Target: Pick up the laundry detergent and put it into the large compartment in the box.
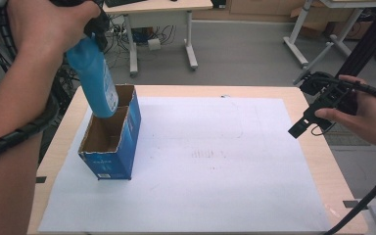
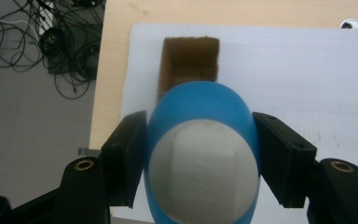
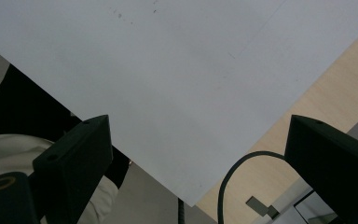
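One table (image 1: 318,161) carries everything, its top covered by a large white paper sheet (image 1: 215,161) across the middle of the high view. At left of centre on that sheet stands an open blue cardboard box (image 1: 111,142), top flaps gone, its cavity seen as a brown rectangle at upper centre of the left gripper view. Over its far end, tilted, hangs a blue bottle (image 1: 94,78), base just at the box mouth. Its top end is clamped between the jaws of the left gripper (image 2: 200,158), upper left of the high view. At the right edge, the right gripper (image 1: 309,118) hangs over the table's rim with jaws spread wide and nothing between them. To do this well, I would bring the bottle upright, centre its base over the opening, lower it slowly, and release only once it rests.
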Demonstrator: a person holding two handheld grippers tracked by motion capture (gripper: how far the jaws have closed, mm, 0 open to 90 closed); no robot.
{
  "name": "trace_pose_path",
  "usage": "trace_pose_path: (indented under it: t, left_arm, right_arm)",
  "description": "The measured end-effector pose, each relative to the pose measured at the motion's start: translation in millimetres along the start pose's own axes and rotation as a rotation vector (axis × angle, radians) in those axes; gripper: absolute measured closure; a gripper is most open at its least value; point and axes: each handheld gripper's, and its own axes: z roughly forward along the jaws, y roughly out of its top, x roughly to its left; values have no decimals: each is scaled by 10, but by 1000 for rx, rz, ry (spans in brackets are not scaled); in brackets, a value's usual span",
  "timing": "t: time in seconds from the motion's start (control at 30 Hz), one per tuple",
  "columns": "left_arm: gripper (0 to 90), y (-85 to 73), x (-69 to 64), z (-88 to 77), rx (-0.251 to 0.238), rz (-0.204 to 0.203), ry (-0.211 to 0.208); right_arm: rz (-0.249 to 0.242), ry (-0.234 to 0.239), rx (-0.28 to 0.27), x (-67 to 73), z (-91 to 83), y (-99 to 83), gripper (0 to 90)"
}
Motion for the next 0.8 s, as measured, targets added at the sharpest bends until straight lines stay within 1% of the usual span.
trace_pose_path:
  t: [0.03,0.07,0.17,0.37,0.63,0.8]
  left_arm:
    - [385,0,0,0,0,0,0]
    - [385,-4,22,31,2,-4,3]
    - [384,-4,94,131,19,-12,6]
    - [384,-26,206,320,34,-29,-11]
    - [384,-43,236,531,54,-23,-8]
    - [385,-62,224,663,60,-20,-6]
  right_arm:
    - [0,0,0,0,0,0,78]
    - [6,1,2,2,10,6,78]
    - [5,1,9,-5,32,15,78]
    - [8,-1,11,2,39,26,78]
    - [7,-3,12,40,55,33,78]
    - [9,-6,12,41,65,26,78]
